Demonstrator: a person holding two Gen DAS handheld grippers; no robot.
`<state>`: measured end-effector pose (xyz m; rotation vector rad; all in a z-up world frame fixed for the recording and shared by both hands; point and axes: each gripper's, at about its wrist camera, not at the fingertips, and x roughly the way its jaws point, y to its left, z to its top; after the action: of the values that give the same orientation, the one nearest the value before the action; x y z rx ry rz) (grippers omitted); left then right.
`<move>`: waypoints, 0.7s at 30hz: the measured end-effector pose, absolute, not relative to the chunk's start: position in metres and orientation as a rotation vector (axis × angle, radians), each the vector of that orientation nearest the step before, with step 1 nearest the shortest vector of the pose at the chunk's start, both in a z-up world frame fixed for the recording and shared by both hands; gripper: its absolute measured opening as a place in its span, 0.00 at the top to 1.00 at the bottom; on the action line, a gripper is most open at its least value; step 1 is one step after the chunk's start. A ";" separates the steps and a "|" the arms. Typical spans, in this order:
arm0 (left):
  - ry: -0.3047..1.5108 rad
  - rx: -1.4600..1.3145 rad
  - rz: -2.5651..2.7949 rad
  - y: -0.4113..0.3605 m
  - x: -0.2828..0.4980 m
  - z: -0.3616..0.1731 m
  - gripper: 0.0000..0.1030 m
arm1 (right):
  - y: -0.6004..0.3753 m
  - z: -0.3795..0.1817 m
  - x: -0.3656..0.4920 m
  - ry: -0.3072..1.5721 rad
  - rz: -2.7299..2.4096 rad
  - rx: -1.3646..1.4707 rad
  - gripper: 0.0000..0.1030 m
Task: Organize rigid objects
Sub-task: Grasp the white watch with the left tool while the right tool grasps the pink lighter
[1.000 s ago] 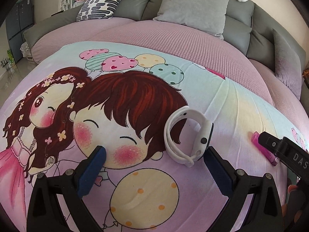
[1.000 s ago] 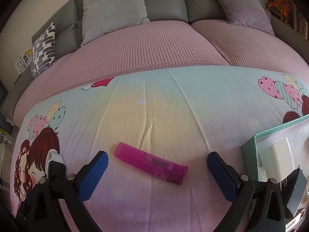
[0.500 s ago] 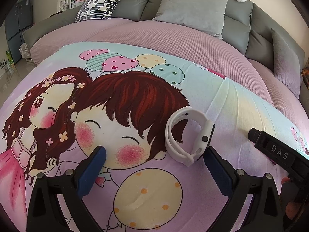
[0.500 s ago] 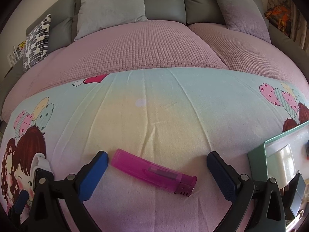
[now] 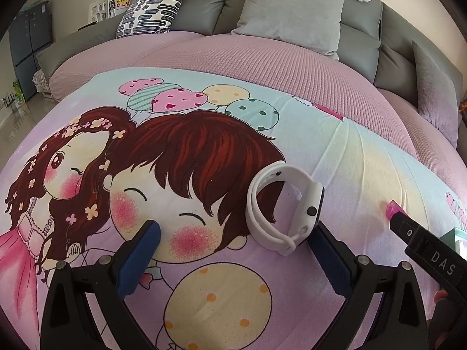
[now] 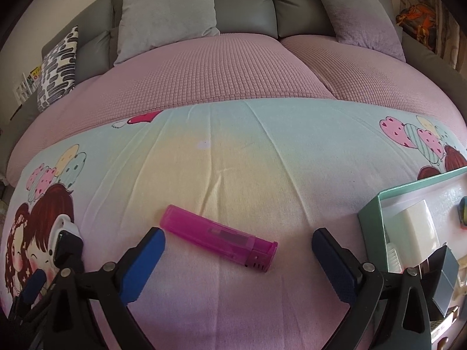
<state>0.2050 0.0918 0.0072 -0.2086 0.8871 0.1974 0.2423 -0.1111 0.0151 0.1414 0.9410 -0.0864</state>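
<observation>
- The left claw (image 5: 233, 246) stands spread wide at the bottom of the left wrist view, with nothing between its ribbed blue rubber pads on black plastic arms.
- Just ahead of its right pad, right of centre in that view, a white smartwatch with a smooth silicone strap curled into a loop (image 5: 284, 208) lies on its side; whether the pad touches the watch case cannot be told.
- The right claw (image 6: 238, 246) is likewise spread apart at the bottom of the right wrist view and grips nothing.
- Between and a little beyond its pads, at lower centre, lies a translucent magenta plastic lighter, a rounded bar with a darker vented cap (image 6: 219, 237), slanting from upper left to lower right; it sits near the left pad.
- Both things rest on a soft, creased printed bedsheet with cartoon children and spotted balloons (image 6: 251, 151), which covers the lower half of each view.
- At the right edge of the right wrist view stands a teal cardboard box with straight walls (image 6: 369, 218); pale blocky items sit inside.
- Beyond the sheet stretches a pink waffle-textured cover (image 6: 210, 73), then grey plush cushions (image 6: 166, 11) across the top.
</observation>
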 end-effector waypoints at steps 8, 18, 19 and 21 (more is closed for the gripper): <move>0.884 -0.214 0.196 0.094 0.204 0.008 0.02 | -0.100 0.010 0.257 0.958 -0.147 0.140 0.00; 0.887 -0.182 0.214 0.088 0.208 0.006 0.02 | -0.094 0.009 0.250 0.942 -0.174 0.085 0.11; 0.888 -0.177 0.217 0.087 0.208 0.006 0.02 | -0.095 0.010 0.247 0.937 -0.175 0.085 0.13; 0.887 -0.170 0.214 0.085 0.210 0.006 0.02 | -0.096 0.011 0.243 0.929 -0.171 0.083 0.18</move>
<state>0.2096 0.0853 0.0059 -0.1703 0.8869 0.2144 0.2432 -0.0958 0.0109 0.0827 0.9295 -0.1706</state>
